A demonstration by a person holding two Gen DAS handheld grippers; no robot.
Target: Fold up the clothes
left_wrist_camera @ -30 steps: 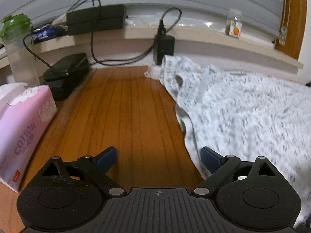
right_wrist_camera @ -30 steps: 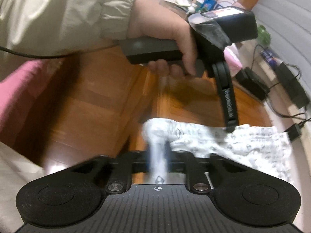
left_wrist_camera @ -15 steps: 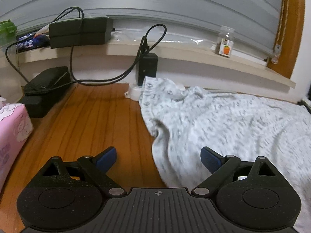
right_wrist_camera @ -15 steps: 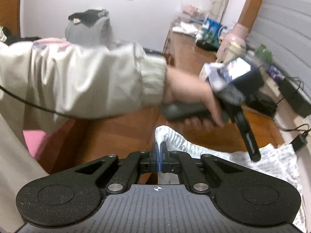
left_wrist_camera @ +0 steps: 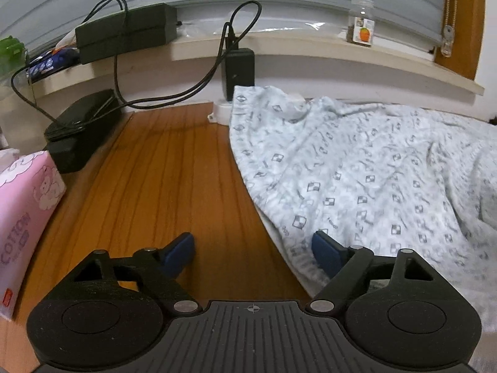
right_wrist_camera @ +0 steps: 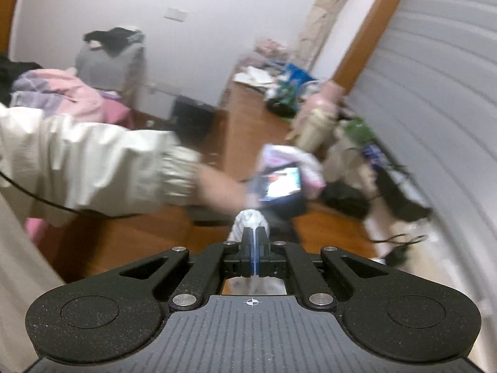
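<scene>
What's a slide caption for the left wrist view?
Open left gripper straddles the edge of the patterned garment on the wooden table.

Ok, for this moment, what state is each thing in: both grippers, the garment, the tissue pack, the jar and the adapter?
Left gripper: open, one finger over the wood, the other over the garment edge.
Right gripper: shut on a bunched fold of fabric.
Patterned garment: spread flat on the wooden desk, wrinkled, not yet folded.
Pink tissue pack: opened, a tissue showing on top.
Small jar: upright on the ledge, lidded.
Black adapter: plugged in, cable attached.
</scene>
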